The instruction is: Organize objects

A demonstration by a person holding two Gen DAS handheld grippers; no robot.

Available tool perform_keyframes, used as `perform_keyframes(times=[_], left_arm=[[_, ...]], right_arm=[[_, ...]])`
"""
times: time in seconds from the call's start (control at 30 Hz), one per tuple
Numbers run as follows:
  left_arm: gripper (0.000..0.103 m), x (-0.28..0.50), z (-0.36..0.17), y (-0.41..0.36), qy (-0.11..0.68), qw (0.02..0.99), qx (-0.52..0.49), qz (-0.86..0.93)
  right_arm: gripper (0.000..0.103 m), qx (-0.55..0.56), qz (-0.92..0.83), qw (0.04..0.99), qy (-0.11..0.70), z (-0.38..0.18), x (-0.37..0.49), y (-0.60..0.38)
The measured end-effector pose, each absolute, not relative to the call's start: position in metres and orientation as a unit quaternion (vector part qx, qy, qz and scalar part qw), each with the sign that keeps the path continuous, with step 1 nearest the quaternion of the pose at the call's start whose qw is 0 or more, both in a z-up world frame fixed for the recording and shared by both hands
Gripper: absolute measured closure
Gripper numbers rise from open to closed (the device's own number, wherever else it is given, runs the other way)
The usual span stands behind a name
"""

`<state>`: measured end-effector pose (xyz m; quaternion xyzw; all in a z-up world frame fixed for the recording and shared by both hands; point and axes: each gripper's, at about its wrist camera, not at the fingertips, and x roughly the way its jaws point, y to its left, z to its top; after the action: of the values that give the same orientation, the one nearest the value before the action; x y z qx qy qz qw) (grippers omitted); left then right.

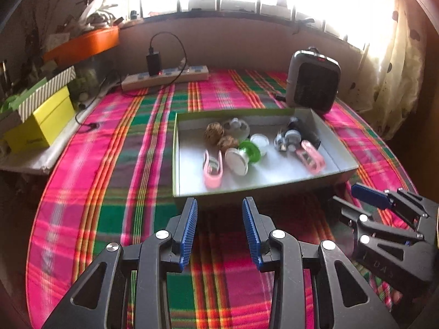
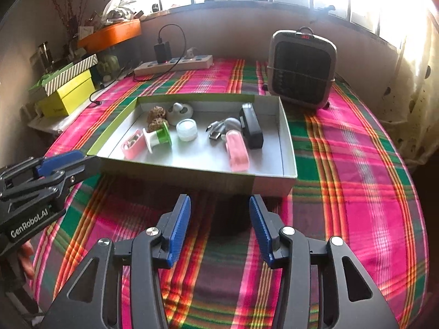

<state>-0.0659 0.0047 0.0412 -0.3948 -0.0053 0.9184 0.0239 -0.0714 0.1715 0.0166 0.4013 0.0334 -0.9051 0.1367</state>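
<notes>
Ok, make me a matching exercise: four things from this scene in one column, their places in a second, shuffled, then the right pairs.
Things:
1. black case
2. power strip
3. heater
4. yellow box

Places:
A. on the plaid cloth behind the tray's far right corner
B. inside the tray, near its right wall
C. on the side shelf at far left, under a striped box
D. along the far wall, with a charger plugged in

Pairs: 1-B, 2-D, 3-A, 4-C
</notes>
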Motion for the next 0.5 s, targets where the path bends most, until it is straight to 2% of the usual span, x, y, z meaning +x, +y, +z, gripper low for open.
perform_keyframes(times=[0.5], left_arm=[[0.071, -0.045, 0.011, 0.001, 0.0, 0.014, -0.422, 0.907]], right_arm=[[0.051, 0.427, -0.896, 0.116, 0.034, -0.003, -0.059, 0.171]])
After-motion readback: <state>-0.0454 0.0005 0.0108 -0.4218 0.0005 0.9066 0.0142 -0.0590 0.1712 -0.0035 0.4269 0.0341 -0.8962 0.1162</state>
